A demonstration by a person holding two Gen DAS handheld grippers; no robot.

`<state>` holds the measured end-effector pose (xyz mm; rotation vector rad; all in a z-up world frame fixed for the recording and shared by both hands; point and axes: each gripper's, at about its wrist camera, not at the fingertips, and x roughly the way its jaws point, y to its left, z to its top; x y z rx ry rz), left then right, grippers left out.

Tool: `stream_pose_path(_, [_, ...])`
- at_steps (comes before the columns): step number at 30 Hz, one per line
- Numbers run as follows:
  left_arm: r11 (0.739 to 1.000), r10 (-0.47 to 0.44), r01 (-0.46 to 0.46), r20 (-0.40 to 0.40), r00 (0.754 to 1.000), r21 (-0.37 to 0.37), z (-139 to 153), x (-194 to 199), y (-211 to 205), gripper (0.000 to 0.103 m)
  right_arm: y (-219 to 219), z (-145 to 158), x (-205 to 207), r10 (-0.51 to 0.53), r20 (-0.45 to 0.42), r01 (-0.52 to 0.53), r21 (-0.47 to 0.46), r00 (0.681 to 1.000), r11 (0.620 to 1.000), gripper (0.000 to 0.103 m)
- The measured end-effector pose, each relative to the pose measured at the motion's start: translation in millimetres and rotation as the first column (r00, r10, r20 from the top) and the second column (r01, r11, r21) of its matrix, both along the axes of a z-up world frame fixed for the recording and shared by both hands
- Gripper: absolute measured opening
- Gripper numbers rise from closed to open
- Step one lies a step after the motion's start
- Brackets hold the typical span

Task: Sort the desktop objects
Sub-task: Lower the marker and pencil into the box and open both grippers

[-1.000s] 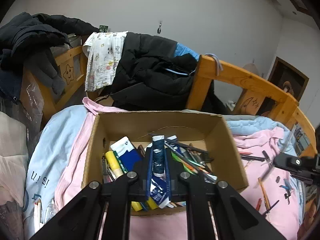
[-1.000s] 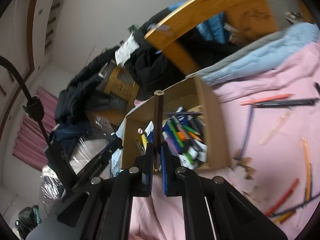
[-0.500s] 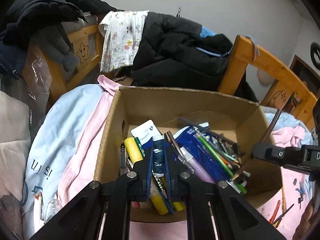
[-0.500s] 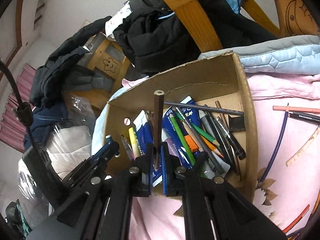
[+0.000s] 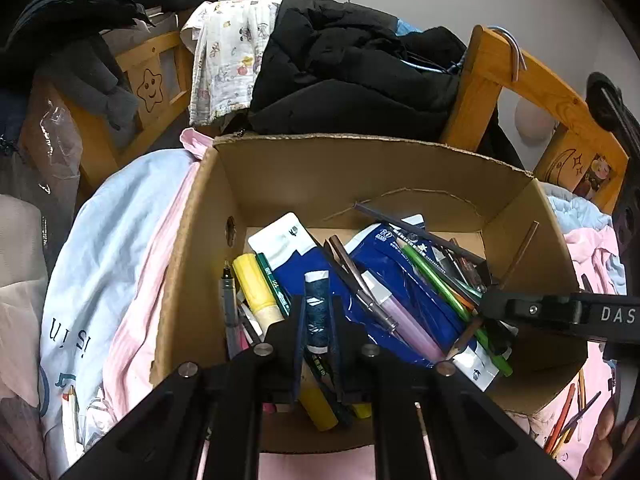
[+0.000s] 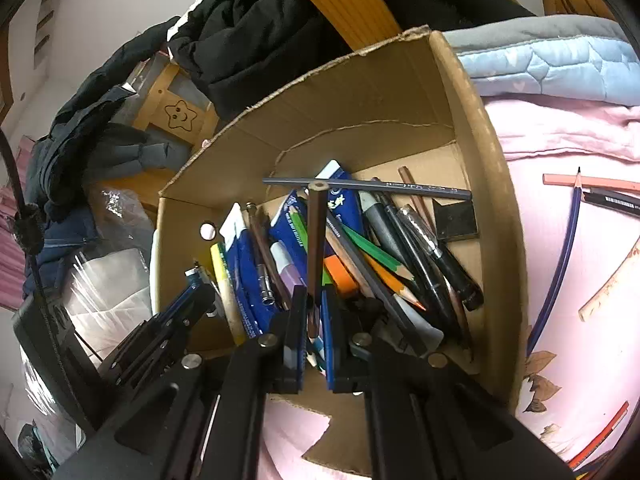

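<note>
Found the right hand-held gripper (image 6: 314,312) clamped on a brown pencil (image 6: 315,248), gripped near the sharpened end, with the blunt end pointing straight ahead over the cardboard box (image 6: 476,128). Found the left hand-held gripper (image 5: 316,320) closed likewise on a dark blue marker (image 5: 316,300) with a white band, also above the box's contents.

Judged the pencil light, stiff and thin: easy to lift, apt to swing or slip if pinched at one end, with a point that could snap in a hard drop. Judged a hold nearer the middle steadier. Judged the marker light too, thicker and smoother, so likelier to slide between the pads; best taken across its barrel.

Counted one box, just ahead of and below both grippers, with one pencil and one marker in hand. Counted inside, below the left gripper, two blue packets (image 5: 400,280), one yellow marker (image 5: 252,280) and a heap of pens and pencils too tangled to number. Counted at least four loose pencils on the pink bed cover (image 6: 560,128), to the right of the right gripper.
</note>
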<state>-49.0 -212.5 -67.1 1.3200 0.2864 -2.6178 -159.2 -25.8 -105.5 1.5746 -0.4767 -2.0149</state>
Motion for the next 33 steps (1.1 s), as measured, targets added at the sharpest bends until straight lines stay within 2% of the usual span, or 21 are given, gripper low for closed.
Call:
stream_pose_path(9, [1.0, -0.009, 0.007, 0.064, 0.998, 0.018, -17, -8, 4, 0.012, -4, -4, -3, -0.008, 0.021, 0.007, 0.037, 1.0, 0.999, 0.009])
stream_pose_path(15, [1.0, 0.006, -0.007, 0.065, 0.998, 0.017, -20, -8, 5, 0.012, -5, -5, -4, -0.014, 0.04, 0.012, 0.053, 0.999, 0.999, 0.009])
stream_pose_path(24, [1.0, 0.029, -0.029, 0.068, 0.997, -0.003, -19, -9, 5, 0.025, -7, -7, -4, -0.016, 0.042, 0.013, 0.072, 0.999, 0.997, 0.009])
stream_pose_path(25, [0.999, 0.034, -0.033, 0.069, 0.997, -0.006, -20, -9, 5, 0.03, -7, -7, -4, -0.014, 0.042, 0.011, 0.076, 0.999, 0.997, 0.01])
stream_pose_path(27, [0.998, 0.058, -0.056, 0.073, 0.996, -0.021, -19, -8, 3, 0.041, -7, -8, -3, -0.011, 0.042, 0.008, 0.078, 0.999, 0.997, 0.015])
stream_pose_path(28, [0.998, 0.061, -0.06, 0.07, 0.996, -0.018, -19, -8, 1, 0.046, -8, -7, -2, -0.008, 0.038, 0.006, 0.069, 0.999, 0.998, 0.021])
stream_pose_path(31, [0.997, 0.071, -0.072, 0.067, 0.995, 0.003, -19, -7, -1, 0.048, -9, -2, 1, 0.0, 0.024, -0.001, 0.031, 1.0, 1.0, 0.037])
stream_pose_path(33, [0.997, 0.073, -0.073, 0.069, 0.995, -0.001, -19, -7, -1, 0.049, -10, 1, 3, 0.005, 0.014, -0.006, 0.023, 1.0, 1.0, 0.041])
